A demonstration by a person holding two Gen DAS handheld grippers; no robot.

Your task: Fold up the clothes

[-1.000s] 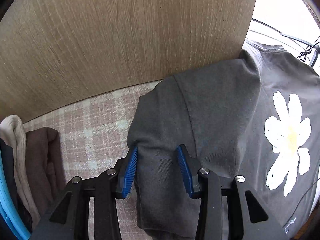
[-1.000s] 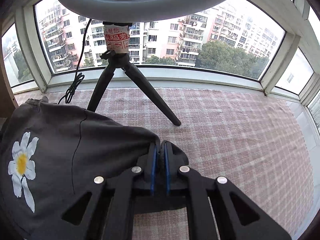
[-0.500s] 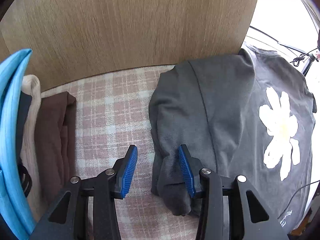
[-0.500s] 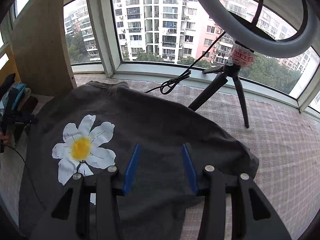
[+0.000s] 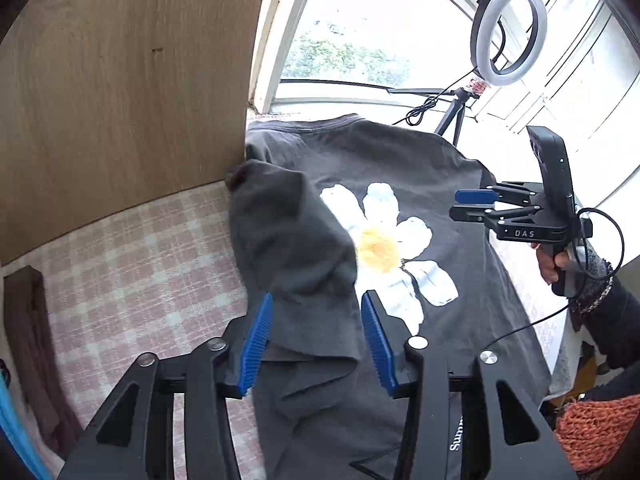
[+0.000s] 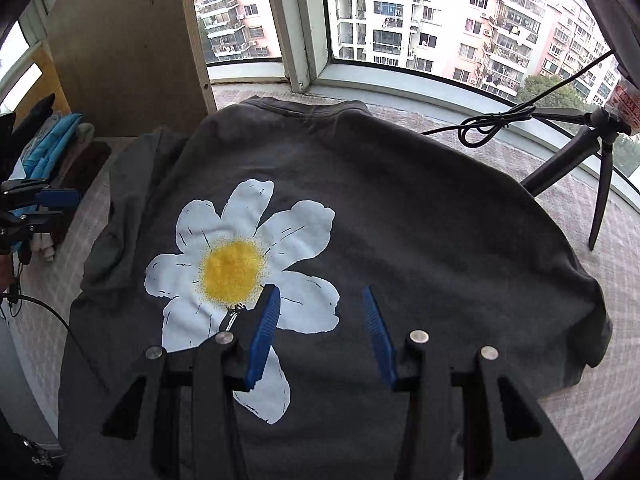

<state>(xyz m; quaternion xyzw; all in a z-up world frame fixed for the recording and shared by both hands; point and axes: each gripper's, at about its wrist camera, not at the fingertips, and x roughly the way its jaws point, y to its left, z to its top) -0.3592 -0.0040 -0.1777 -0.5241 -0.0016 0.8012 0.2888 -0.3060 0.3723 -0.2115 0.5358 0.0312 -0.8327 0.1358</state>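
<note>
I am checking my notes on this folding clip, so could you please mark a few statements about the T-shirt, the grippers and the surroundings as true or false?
1. The T-shirt bears a white flower with a yellow centre. True.
2. The right gripper is clamped shut on the T-shirt. False: its jaws stand open above the cloth.
3. The left gripper has its jaws open, with a sleeve between them. True.
4. The ring light lies flat on the T-shirt. False: it stands on a tripod by the window.
5. The cloth under the T-shirt is plain blue. False: the checked cloth is pink and white.
</note>
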